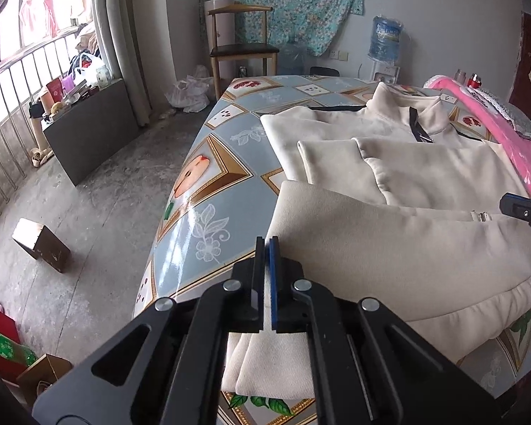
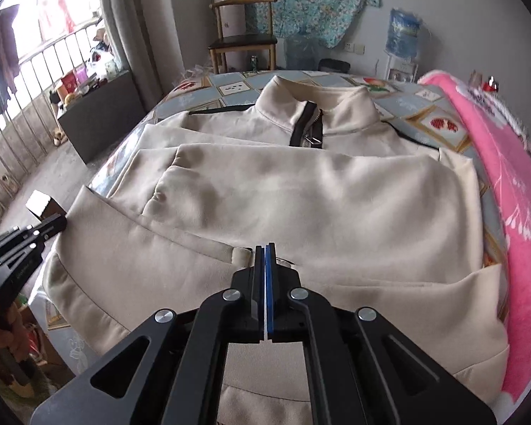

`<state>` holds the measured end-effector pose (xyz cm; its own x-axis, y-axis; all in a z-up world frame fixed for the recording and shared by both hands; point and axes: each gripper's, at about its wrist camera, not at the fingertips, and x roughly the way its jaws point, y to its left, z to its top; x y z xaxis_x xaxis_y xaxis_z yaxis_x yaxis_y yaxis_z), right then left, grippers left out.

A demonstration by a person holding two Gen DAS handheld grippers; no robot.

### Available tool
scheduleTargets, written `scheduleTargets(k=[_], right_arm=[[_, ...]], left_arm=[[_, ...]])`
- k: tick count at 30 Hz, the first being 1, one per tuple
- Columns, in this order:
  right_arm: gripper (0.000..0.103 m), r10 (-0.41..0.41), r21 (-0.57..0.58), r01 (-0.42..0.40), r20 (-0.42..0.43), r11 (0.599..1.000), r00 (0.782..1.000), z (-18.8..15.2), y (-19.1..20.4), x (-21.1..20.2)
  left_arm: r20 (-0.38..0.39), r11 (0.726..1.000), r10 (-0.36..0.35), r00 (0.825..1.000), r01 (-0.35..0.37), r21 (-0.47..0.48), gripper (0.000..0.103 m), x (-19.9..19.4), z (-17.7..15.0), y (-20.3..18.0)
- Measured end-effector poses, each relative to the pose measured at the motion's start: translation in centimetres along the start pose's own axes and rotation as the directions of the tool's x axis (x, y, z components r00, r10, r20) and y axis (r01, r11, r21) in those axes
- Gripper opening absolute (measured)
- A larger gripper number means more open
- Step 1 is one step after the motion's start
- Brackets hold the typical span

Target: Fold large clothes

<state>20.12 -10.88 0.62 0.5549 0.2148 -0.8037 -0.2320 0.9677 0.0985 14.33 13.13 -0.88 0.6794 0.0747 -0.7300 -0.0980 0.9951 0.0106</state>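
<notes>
The cream zip-up jacket [image 2: 301, 191] lies spread across the table [image 1: 209, 163], collar [image 2: 322, 106] at the far end and hem toward me, its sleeves folded in across the chest. The near hem edge is lifted and doubled over the body. My left tongs [image 1: 268, 244] are clamped tight on the near left corner of that hem, with cream fabric pinched between the pads and hanging below them. My right tongs [image 2: 265, 251] are pressed together on the cloth at the middle of the near fold, a small pucker of fabric gathered at the tips. A pink blanket [image 2: 506, 191] lies along the right edge of the table, beside the jacket. Far beyond the table, a wooden chair [image 1: 242, 47] stands against the wall, and a water dispenser [image 1: 386, 44] stands to its right.
</notes>
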Motion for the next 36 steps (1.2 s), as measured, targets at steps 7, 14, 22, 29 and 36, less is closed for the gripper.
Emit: scheduleTargets(k=[7, 14, 22, 29, 36], right_arm=[[0.058, 0.112, 0.127, -0.100, -0.090, 0.987, 0.990, -1.6, -4.2, -0.3], [0.049, -0.020, -0.012, 0.019, -0.163, 1.000, 0.986, -2.9, -1.2, 3.0], [0.004, -0.004, 0.022, 0.005, -0.043, 1.000, 0.999, -1.7, -0.7, -0.9], [0.004, -0.047, 0.018, 0.047, -0.045, 0.999, 0.998, -0.7, -1.1, 2.1], [0.004, 0.006, 0.052, -0.003, -0.056, 0.999, 0.998, -1.0, -2.2, 3.2]], left_arm=[[-0.012, 1.000, 0.025, 1.000, -0.025, 0.002, 0.002, 0.7, -0.1, -0.3], [-0.011, 0.999, 0.049, 0.999, -0.049, -0.011, 0.002, 1.1, -0.1, -0.6], [0.088, 1.000, 0.012, 0.996, -0.010, -0.023, 0.001, -2.9, 1.1, -0.4], [0.028, 1.000, 0.017, 0.999, -0.017, 0.005, 0.002, -0.3, 1.8, -0.3], [0.043, 0.991, 0.005, 0.999, 0.001, -0.136, 0.003, -1.9, 0.9, 3.1]])
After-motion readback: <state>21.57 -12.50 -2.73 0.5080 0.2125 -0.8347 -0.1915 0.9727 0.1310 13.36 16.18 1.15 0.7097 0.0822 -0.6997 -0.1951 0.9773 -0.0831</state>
